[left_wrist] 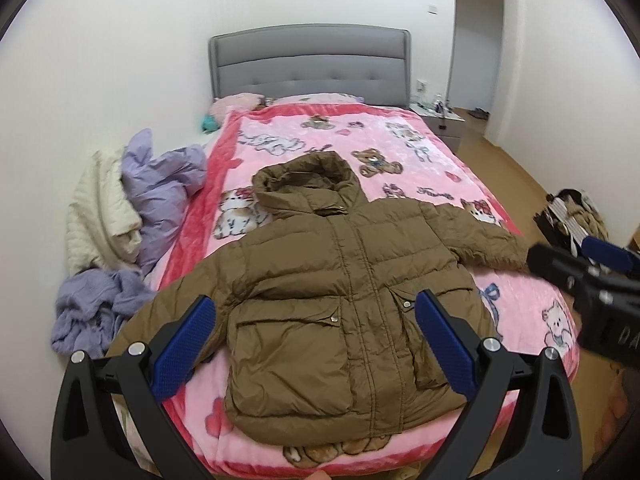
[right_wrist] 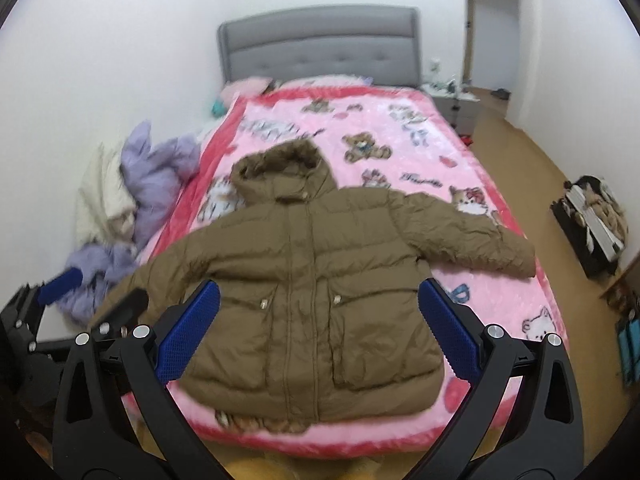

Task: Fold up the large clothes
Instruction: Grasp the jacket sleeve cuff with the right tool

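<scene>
A brown hooded jacket (left_wrist: 344, 280) lies flat, front up, across the lower middle of the left wrist frame, on a pink blanket (left_wrist: 400, 140) printed with bears and kittens. Its hood (left_wrist: 308, 180) points toward the grey headboard (left_wrist: 310, 62) at upper centre. Both sleeves are spread out: one reaches the right edge of the bed, the other runs down toward the lower left. The front is closed, with two flap pockets low on the body, and the hem sits near the foot of the bed.

The left gripper (left_wrist: 316, 344) fills the bottom of its frame, its blue-padded fingers (left_wrist: 184, 344) spread wide on either side of the jacket's lower body, holding nothing. From the picture alone it is hard to say whether they touch the fabric.

The right gripper (right_wrist: 320, 328) appears the same way at the bottom of the right wrist view, which is somewhat blurred: jaws wide apart, nothing between them, the jacket framed in the gap. It also shows at the right edge of the left wrist frame, near the sleeve cuff.

At the left of the frame, between bed and wall, sits a heap of clothes (left_wrist: 132, 216): a cream piece, a lilac puffy one and a lilac knit. A nightstand (left_wrist: 442, 120) stands at upper right, and a dark bag (left_wrist: 572, 220) sits on the floor at the right.
</scene>
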`<state>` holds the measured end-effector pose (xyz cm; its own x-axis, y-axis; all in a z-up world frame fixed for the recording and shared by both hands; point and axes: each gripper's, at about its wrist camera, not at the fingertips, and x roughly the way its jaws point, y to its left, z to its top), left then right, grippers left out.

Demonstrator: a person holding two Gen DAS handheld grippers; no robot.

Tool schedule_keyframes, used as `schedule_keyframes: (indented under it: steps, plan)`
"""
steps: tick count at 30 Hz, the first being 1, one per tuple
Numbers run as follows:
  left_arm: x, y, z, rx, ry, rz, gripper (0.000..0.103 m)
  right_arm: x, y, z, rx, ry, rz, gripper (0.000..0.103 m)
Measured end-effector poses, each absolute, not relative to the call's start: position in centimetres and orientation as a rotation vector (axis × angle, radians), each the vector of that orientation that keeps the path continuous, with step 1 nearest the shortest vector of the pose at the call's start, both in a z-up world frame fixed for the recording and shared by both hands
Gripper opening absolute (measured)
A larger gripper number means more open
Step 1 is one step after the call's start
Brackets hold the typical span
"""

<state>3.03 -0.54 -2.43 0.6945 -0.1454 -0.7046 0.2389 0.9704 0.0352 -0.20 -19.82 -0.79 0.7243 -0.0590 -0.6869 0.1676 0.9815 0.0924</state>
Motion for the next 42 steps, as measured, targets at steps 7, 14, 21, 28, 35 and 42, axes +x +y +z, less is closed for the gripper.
schedule_keyframes:
  steps: [7,14,21,28,35,42]
  plan:
    - [6.0,-0.3,-5.0,0.143,0.832,-0.219,0.098,1.8,-20.0,-1.8,0.15,0.738,-0.147,0.095]
    - [10.2,-0.5,-6.3,0.094,0.891,-0.17,0.098,6.4,-22.0,-3.0,0.118,0.79,-0.082,0.095]
    - [13.8,-7.6,-8.2,0.131,0.922,-0.139,0.098,11.9,-30.8,-6.1,0.26,0.766,-0.096,0.095]
    - [17.3,-17.6,-13.0,0.156,0.975,-0.226,0.098,14.4,-49.1,-16.5,0.671,0.746,-0.331,0.095]
    - [19.6,-25.7,-20.3,0.31,1.057,-0.34,0.098,9.5,-64.8,-29.5,1.029,0.671,-0.739,0.09]
    - [20.4,-29.2,-26.5,0.381,1.131,-0.426,0.098,7.2,-70.9,-37.2,1.231,0.557,-0.849,0.061]
